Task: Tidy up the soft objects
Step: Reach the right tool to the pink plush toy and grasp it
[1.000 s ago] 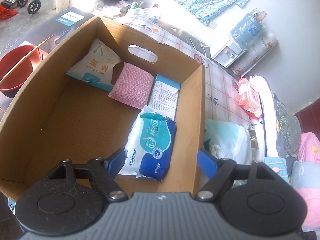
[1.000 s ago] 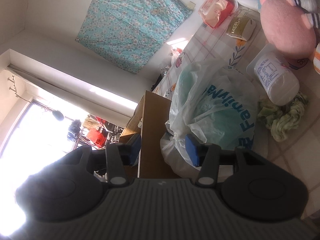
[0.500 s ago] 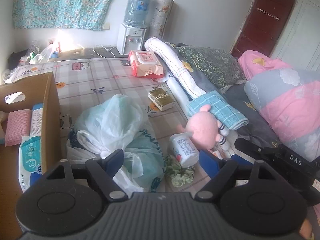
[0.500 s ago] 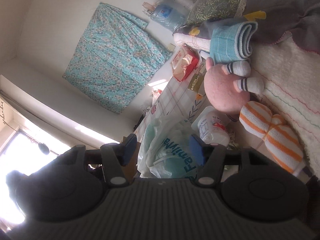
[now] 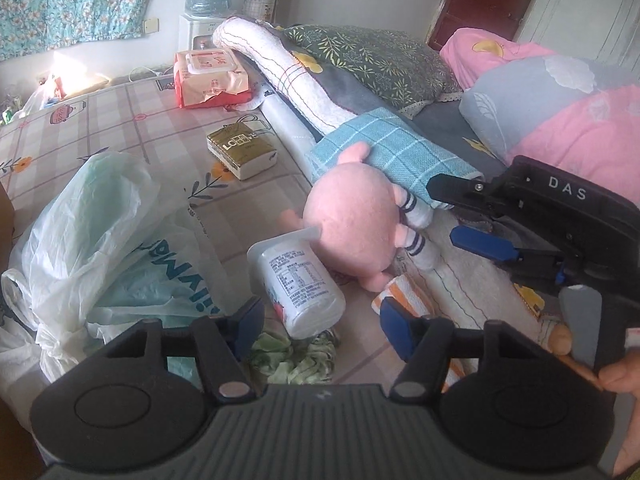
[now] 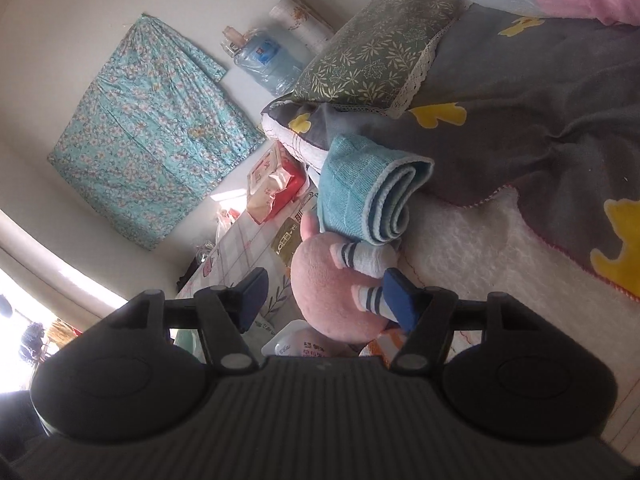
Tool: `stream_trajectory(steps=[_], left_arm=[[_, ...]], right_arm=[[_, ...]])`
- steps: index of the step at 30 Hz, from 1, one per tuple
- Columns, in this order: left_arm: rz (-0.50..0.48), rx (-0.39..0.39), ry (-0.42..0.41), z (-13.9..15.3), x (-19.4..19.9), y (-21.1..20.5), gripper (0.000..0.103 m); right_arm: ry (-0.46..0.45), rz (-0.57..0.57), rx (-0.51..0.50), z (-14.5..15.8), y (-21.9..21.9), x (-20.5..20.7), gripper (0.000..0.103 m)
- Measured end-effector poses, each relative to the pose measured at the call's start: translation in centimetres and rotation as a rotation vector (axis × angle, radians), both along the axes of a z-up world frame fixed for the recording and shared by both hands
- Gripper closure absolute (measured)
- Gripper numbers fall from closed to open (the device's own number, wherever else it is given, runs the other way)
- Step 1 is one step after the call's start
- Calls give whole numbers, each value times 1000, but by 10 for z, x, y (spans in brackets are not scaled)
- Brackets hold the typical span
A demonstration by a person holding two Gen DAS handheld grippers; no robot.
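Note:
A pink plush toy (image 5: 352, 220) with striped socks lies on the checked mat (image 5: 120, 120), against a rolled blue towel (image 5: 392, 156). In front of it lie a white wipes canister (image 5: 296, 280) on its side, a crumpled green cloth (image 5: 296, 360) and an orange-striped soft toy (image 5: 404, 292). My left gripper (image 5: 322, 326) hovers over the canister's end, jaws closing, pads not touching it. My right gripper (image 5: 460, 216) comes in from the right at the plush's legs. In the right wrist view the plush (image 6: 332, 292) sits between the right gripper's (image 6: 326, 298) opening jaws, not pressed.
A knotted white and green plastic bag (image 5: 100, 240) fills the left. Further back lie a gold tissue pack (image 5: 242, 150) and a red wipes pack (image 5: 208, 76). A rolled white blanket (image 5: 280, 60), a leaf-print pillow (image 5: 380, 60) and a pink quilt (image 5: 580, 128) border the right.
The left gripper swung from above the cardboard box to the mat and narrowed its jaws. The right gripper moved from the plastic bag to the pink plush, jaws widening.

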State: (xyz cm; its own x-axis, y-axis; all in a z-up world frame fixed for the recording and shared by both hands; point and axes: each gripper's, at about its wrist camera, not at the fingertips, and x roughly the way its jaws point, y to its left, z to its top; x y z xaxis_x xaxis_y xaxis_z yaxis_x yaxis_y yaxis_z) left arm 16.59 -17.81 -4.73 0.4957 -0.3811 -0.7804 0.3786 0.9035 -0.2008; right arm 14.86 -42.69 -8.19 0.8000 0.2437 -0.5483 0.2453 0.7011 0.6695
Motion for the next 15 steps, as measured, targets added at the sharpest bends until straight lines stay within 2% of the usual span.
stream_trajectory(steps=[2, 4, 6, 11, 15], left_arm=[[-2, 9, -1, -4, 6, -3, 42], [-9, 17, 10, -8, 12, -5, 51], [-14, 20, 26, -13, 16, -5, 56], [-11, 30, 77, -26, 25, -3, 62], [-4, 23, 117, -35, 29, -2, 63]], right_arm=[[34, 10, -2, -10, 0, 17, 39], [61, 21, -11, -19, 3, 31, 39], [90, 32, -14, -27, 4, 44, 39], [118, 86, -34, -31, 17, 56, 38], [130, 99, -33, -36, 23, 66, 37]])
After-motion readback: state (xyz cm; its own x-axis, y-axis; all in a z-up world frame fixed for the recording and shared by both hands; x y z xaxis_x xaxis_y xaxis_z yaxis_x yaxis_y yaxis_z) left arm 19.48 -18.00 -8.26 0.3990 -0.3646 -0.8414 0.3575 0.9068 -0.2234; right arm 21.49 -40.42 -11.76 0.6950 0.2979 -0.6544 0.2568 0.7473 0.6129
